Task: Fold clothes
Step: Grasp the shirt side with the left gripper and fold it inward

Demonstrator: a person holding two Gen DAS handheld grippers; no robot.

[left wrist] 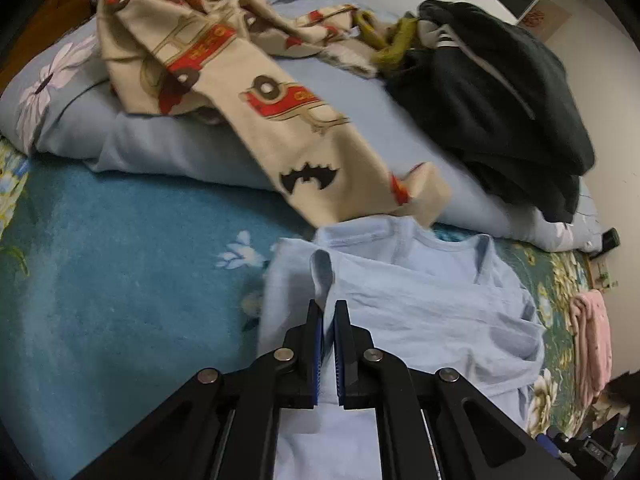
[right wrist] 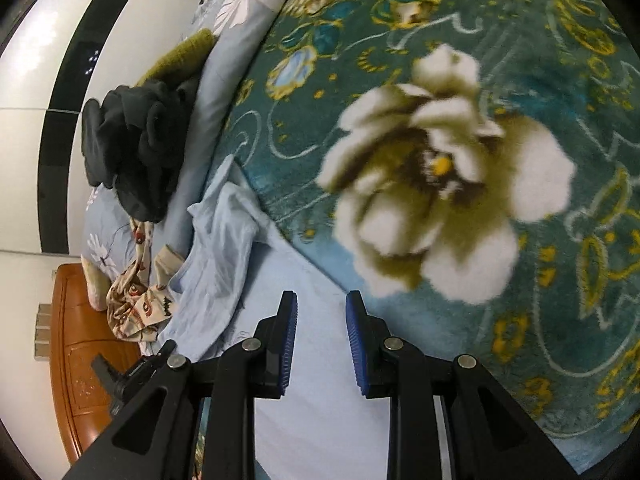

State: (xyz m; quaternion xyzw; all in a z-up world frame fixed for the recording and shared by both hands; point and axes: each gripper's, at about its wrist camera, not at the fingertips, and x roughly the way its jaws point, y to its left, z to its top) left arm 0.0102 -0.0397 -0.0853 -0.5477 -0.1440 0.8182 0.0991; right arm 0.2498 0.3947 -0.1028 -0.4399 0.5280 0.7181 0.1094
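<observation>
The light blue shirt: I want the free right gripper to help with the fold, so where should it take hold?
Probably the flat edge of the light blue shirt under the open right gripper, coming straight down. The left gripper already pinches a raised fold.

1. A bedroom in a home: a bed under a teal flowered blanket.
2. A folded pale-blue quilt lies on the blanket, clothes heaped on it.
3. A wooden headboard stands beside the blanket.
</observation>
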